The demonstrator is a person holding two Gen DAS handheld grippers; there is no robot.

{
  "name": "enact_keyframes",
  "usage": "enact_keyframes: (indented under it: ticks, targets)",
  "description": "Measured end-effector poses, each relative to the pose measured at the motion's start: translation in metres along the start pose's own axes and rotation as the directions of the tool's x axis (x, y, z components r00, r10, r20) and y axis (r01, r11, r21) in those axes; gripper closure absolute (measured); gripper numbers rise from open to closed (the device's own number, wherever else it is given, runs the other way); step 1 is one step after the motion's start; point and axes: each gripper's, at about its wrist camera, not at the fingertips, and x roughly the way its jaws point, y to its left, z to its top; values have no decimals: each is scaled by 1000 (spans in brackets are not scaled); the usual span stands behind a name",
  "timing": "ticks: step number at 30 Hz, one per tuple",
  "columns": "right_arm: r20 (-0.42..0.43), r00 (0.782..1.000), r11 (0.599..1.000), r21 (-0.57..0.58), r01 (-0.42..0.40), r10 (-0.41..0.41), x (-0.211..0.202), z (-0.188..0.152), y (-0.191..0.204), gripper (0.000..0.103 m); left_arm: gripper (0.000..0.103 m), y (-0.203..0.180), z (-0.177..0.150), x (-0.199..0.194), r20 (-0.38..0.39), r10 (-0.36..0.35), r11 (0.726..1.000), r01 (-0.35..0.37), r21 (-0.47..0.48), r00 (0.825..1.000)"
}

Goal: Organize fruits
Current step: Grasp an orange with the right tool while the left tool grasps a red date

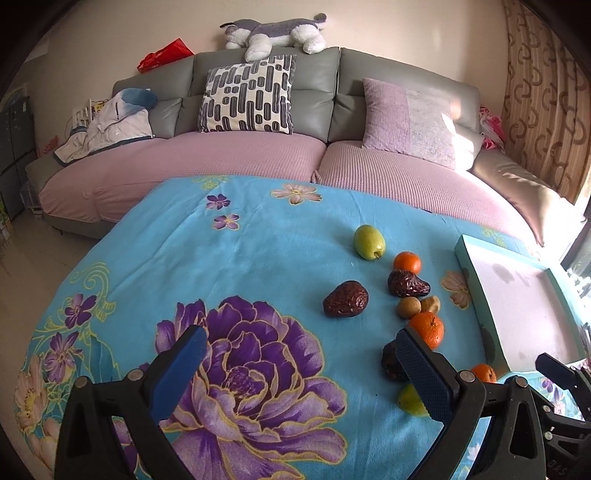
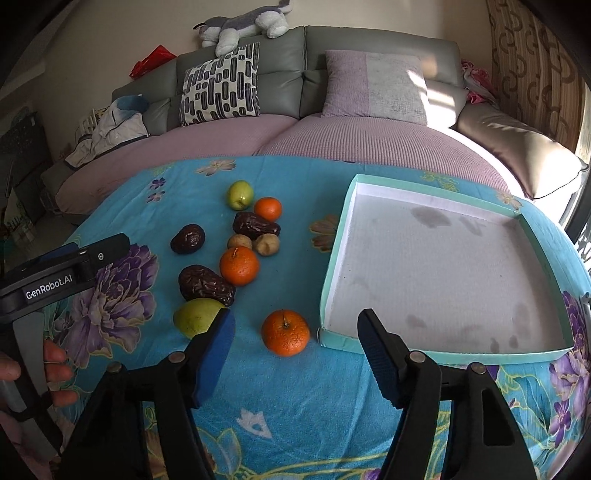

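Fruit lies scattered on a blue flowered cloth (image 1: 258,258). In the right wrist view there are two green fruits (image 2: 240,194) (image 2: 197,317), three oranges (image 2: 268,208) (image 2: 239,266) (image 2: 285,332), three dark wrinkled dates (image 2: 187,239) (image 2: 255,226) (image 2: 205,284) and two small brown longans (image 2: 240,242) (image 2: 266,243). An empty teal tray (image 2: 332,258) sits to their right. My right gripper (image 2: 295,317) is open, with the nearest orange just ahead between its fingers. My left gripper (image 1: 303,354) is open over the purple flower; its right finger (image 1: 417,369) partly hides a date (image 1: 389,365).
A sofa (image 1: 258,162) with cushions and a plush dog (image 1: 273,31) runs behind the table. A curtain (image 1: 546,92) hangs at the right. Part of a hand (image 2: 55,362) holds the left gripper (image 2: 74,258) at the left edge. The right gripper (image 1: 561,373) shows at the tray's near corner.
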Motion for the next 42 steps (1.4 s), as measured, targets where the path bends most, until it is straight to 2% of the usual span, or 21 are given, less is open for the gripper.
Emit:
enact_keyframes:
  ticks: [1, 3, 6, 9, 13, 21, 25, 31, 35, 39, 42]
  targets:
    - [-12, 1000, 1000, -6, -8, 8, 3, -1, 3, 37, 0, -3, -1, 3, -22, -14, 1000, 14, 16, 1000]
    - [-28, 999, 1000, -15, -26, 26, 7, -2, 7, 50, 0, -11, -2, 10, -61, -21, 999, 23, 43, 998]
    - [-48, 998, 999, -27, -41, 39, 14, -3, 12, 51, 0, -17, -5, 17, -94, -26, 998, 31, 53, 995]
    - [-75, 997, 999, -26, -36, 34, 20, -5, 12, 51, 0, -14, -4, 25, -124, -39, 999, 42, 23, 992]
    - [-89, 995, 999, -14, -38, 37, 26, -5, 8, 52, 0, -6, 7, 39, -137, -20, 1000, 18, -17, 990]
    - [-113, 993, 1000, -6, -28, 27, 38, -3, 7, 56, 9, -1, 19, 76, -216, -75, 995, 58, -85, 974]
    - [-120, 993, 1000, -11, -5, 3, 41, -2, 8, 61, 13, -6, 24, 93, -236, -85, 995, 68, -79, 968]
    - [-129, 992, 1000, -13, 2, -4, 44, -2, 6, 67, 30, -12, 28, 109, -248, -103, 993, 86, -80, 963]
    - [-123, 992, 1000, -7, -3, 2, 43, -1, 5, 67, 57, -15, 28, 108, -242, -130, 991, 116, -71, 962]
    - [-85, 996, 1000, 5, -26, 26, 34, 2, 4, 68, 57, -15, 30, 104, -229, -133, 990, 119, -76, 964]
    - [-21, 999, 999, 16, -37, 38, 20, 6, 2, 68, 57, -14, 37, 90, -181, -136, 989, 124, -77, 974]
